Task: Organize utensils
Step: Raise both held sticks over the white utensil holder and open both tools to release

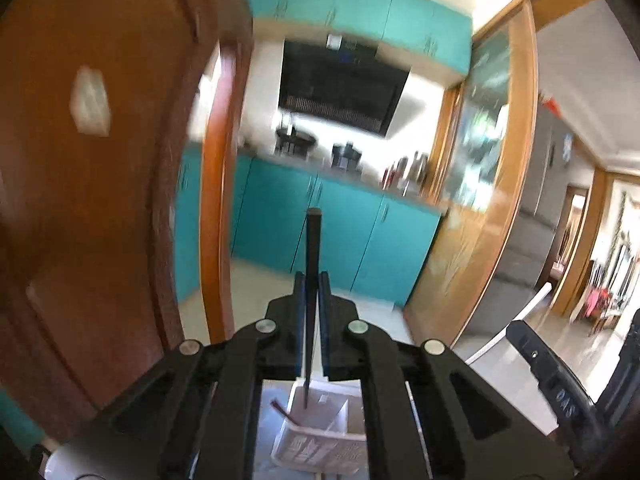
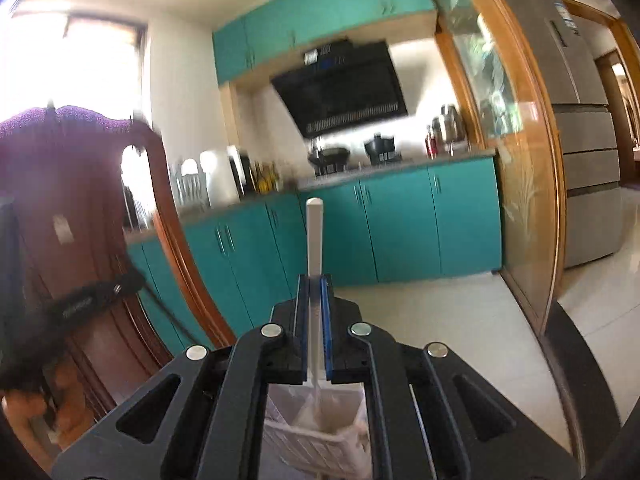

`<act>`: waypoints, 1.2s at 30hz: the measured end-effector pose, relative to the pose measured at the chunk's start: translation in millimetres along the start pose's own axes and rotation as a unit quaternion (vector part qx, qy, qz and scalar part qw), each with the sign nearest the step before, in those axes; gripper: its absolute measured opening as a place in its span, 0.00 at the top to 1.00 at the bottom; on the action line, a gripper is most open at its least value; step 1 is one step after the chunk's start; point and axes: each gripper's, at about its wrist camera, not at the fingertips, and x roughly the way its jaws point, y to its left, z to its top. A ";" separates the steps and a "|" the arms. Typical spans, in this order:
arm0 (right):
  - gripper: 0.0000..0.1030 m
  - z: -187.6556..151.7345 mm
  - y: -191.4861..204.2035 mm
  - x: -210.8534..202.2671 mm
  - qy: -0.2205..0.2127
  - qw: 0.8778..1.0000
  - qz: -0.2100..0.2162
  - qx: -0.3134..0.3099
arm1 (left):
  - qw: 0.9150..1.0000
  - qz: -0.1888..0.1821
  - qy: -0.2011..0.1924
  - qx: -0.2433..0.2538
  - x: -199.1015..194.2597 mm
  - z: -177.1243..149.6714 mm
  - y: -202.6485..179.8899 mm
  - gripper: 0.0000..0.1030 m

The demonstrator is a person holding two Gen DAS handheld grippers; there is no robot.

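Gripping a black utensil (image 1: 313,248) upright, the left gripper (image 1: 312,280) has its jaws closed against the handle, the lower end hanging over the white divided basket (image 1: 320,446). The right gripper (image 2: 314,284) is likewise clamped on a white utensil (image 2: 314,232), its lower end reaching into the basket's (image 2: 320,446) compartment. Teal cabinets (image 2: 400,220) stand behind.

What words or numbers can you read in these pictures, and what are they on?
"DAS": on the black strap, partly hidden.
White print on the black strap: blurred.
Range hood display and stickers: too blurred.
Fridge label: too small.
White basket markings: unreadable.
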 end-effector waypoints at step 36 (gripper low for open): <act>0.61 -129.5 19.5 -62.0 0.077 0.993 0.058 -0.064 | 0.996 0.033 0.061 0.057 -17.1 -90.2 18.4 0.82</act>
